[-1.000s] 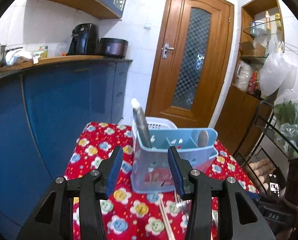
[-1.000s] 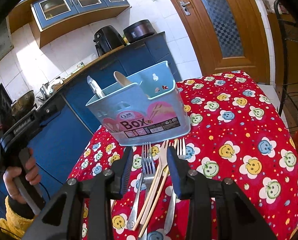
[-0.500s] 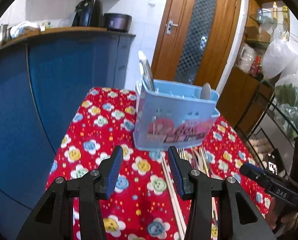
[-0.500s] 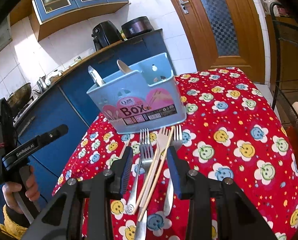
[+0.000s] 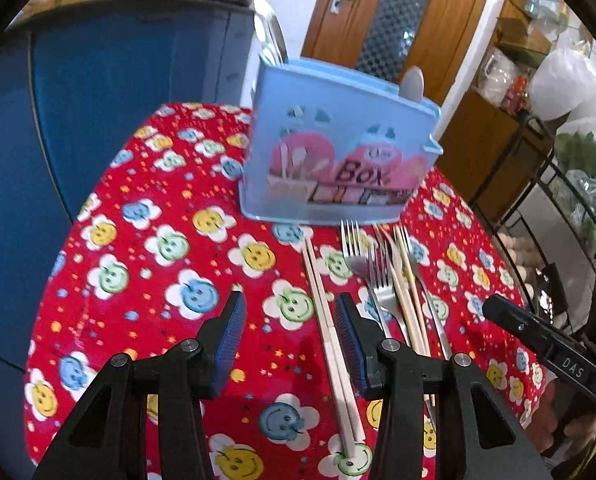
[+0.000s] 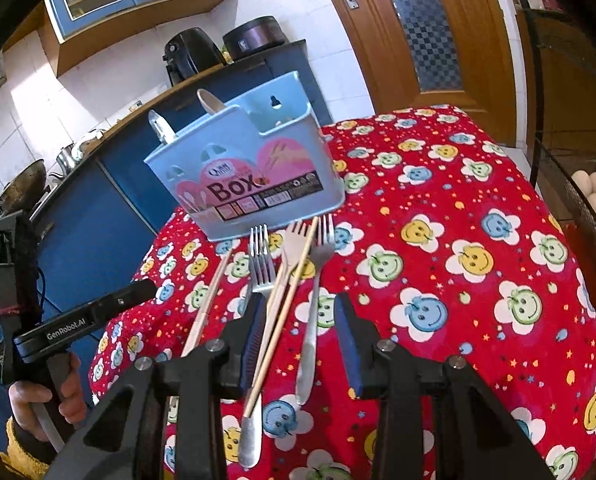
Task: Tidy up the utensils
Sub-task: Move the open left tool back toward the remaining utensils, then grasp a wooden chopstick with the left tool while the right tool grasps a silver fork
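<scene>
The blue utensil box (image 6: 254,172) stood upright on the table (image 6: 477,216), a spoon (image 6: 209,100) and a metal handle (image 6: 158,124) already poking from its top. Just in front of the box lay the loose pieces in a rough bundle: three metal forks (image 6: 261,264), a pale plastic fork (image 6: 294,240) and wooden chopsticks (image 6: 294,292), tines pointing toward the box.

The right gripper (image 6: 299,334) hovered over the handle ends of that bundle, jaws released and empty, straddling the chopsticks and the right-hand fork (image 6: 315,300). The left gripper (image 5: 290,340) hung nearer the box's left side, jaws likewise spread, a separate pale chopstick pair (image 5: 329,320) running between them.

The step appeared to be approach for a pickup. Next, one gripper would need to lower, close on a single piece, and carry it to a box compartment.
</scene>
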The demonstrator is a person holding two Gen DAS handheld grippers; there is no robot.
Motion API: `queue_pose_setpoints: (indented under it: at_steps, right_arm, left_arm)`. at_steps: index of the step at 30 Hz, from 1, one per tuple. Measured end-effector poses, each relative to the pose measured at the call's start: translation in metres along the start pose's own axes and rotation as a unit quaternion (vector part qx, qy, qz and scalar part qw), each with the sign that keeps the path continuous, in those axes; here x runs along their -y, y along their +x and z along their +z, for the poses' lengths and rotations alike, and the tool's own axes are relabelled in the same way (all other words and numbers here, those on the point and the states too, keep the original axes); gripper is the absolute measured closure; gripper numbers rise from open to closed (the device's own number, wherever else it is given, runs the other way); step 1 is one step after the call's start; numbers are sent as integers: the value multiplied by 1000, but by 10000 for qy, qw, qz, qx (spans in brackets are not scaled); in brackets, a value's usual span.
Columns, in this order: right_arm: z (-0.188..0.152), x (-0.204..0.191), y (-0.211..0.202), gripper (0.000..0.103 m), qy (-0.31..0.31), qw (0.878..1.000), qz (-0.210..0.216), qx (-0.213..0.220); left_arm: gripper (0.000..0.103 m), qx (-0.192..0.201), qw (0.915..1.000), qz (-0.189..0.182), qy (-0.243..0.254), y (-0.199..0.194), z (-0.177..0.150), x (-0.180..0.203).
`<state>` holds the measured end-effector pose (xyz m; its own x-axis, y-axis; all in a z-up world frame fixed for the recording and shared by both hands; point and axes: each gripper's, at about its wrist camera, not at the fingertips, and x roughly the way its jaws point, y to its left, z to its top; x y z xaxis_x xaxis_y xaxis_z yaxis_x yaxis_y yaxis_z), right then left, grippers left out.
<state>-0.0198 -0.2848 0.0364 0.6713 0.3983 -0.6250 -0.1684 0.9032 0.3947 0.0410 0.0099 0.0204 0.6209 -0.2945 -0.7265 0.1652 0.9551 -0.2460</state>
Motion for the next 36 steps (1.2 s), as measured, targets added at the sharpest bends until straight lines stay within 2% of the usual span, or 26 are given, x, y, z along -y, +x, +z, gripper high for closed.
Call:
queue_pose_setpoints:
  at_steps: [13, 24, 34, 36]
  right_arm:
    - [-5, 9, 6, 65, 63, 9999, 1, -104]
    - [-5, 12, 8, 65, 80, 9999, -19, -141]
    - [-3, 8, 7, 65, 22, 9999, 9, -130]
    - [-2, 8, 7, 65, 5, 9999, 4, -146]
  left_arm:
    - [55, -772, 9969, 118, -18, 36, -11, 7]
    - [55, -887, 9956, 300, 35, 40, -13, 9]
    - [50, -884, 9918, 795, 465, 48, -5, 19]
    - [50, -981, 9907, 794, 504, 53, -2, 19]
